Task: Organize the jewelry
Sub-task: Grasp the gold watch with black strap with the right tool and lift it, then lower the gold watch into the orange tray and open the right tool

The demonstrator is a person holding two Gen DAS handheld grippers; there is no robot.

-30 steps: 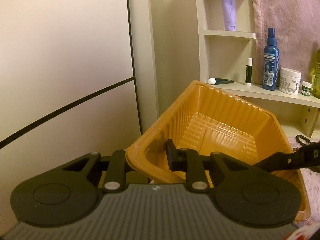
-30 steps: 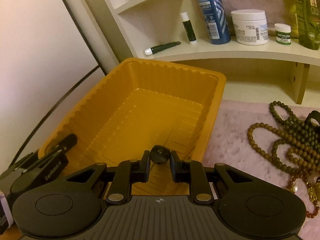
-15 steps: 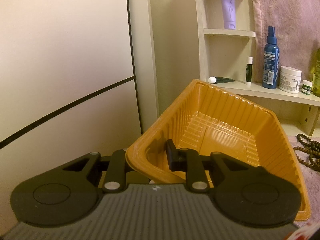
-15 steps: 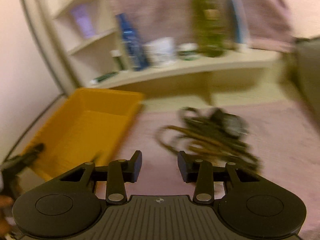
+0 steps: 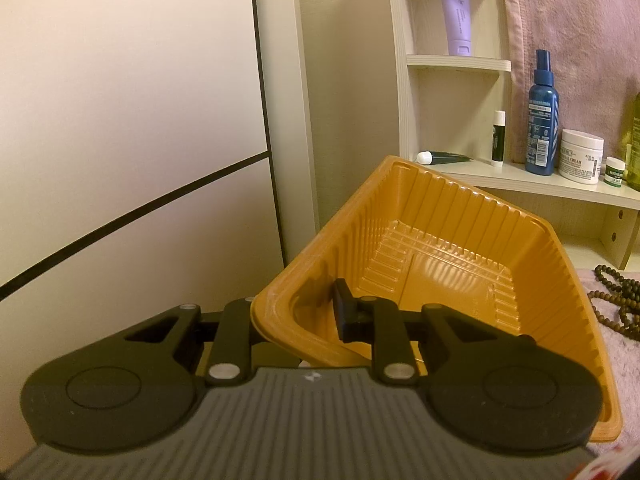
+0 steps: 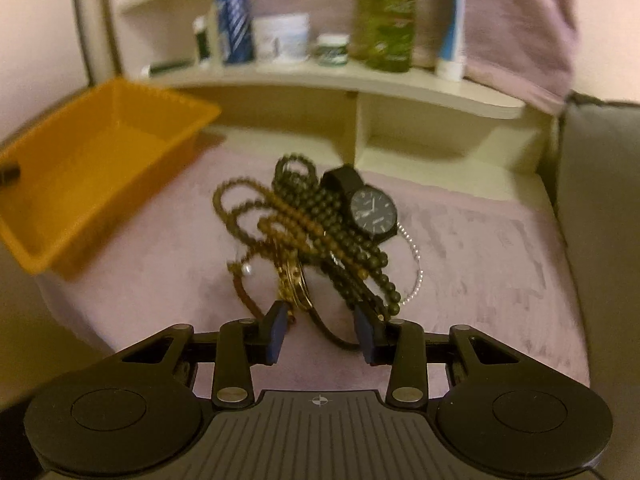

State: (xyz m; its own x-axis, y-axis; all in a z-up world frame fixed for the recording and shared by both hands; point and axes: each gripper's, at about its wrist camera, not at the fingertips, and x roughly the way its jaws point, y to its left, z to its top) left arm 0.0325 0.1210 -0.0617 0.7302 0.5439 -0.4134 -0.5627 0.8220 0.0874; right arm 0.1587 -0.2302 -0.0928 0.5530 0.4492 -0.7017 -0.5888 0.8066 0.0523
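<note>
My left gripper (image 5: 296, 316) is shut on the near corner rim of an orange plastic tray (image 5: 440, 256) and holds it tilted up; the tray looks bare inside. The tray also shows at the left of the right wrist view (image 6: 92, 168). My right gripper (image 6: 322, 330) is open and empty, just in front of a pile of jewelry on a pink cloth (image 6: 480, 248): brown and dark bead strands (image 6: 320, 224), a black watch (image 6: 370, 208), gold rings (image 6: 296, 284) and a thin silver chain (image 6: 416, 268). Some beads (image 5: 616, 300) show at the left wrist view's right edge.
A cream shelf unit (image 6: 360, 88) stands behind with a blue spray bottle (image 5: 542, 120), a white cream jar (image 5: 580, 156), a green bottle (image 6: 384, 16) and small tubes. A white wall panel (image 5: 120, 120) is to the left. A grey cushion (image 6: 600, 200) lies at the right.
My right gripper opened, let go of a small dark round piece over the tray, and swung right to the jewelry pile. My left gripper kept its hold on the tray.
</note>
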